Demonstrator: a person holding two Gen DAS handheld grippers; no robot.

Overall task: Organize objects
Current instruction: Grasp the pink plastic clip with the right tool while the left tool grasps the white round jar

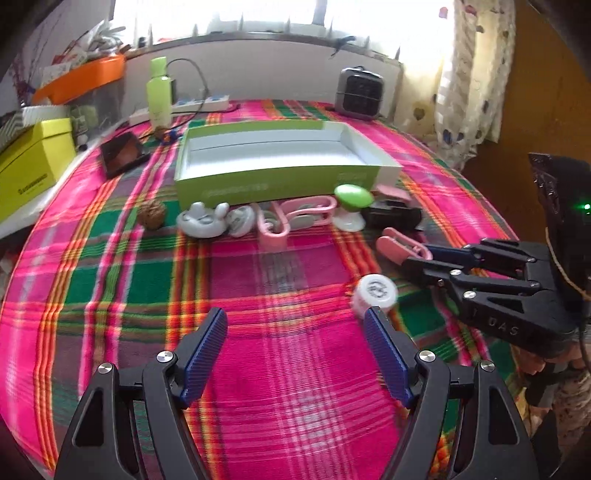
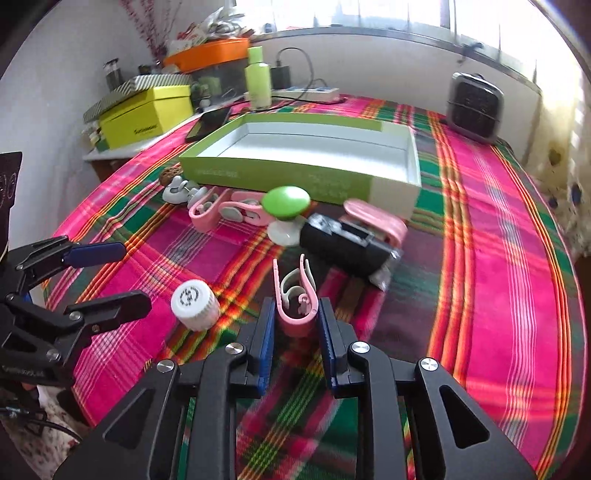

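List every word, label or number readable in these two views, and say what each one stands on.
"DAS": embossed on the black body of the right gripper, seen from the left wrist view.
Yellow box: dark print on its side, too blurred to read.
Green tray: pale lettering on the front wall, too blurred to read.
White bottle cap: a round black emblem, unreadable.
Left gripper: pale embossed text on its body, too blurred to read.

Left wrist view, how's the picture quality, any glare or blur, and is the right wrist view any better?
Left wrist view: the window is blown out white, the pink plaid cloth smears near the lens, and fisheye bends the table edge. Right wrist view: similar window glare, but the pink plastic clip reads fairly sharp.
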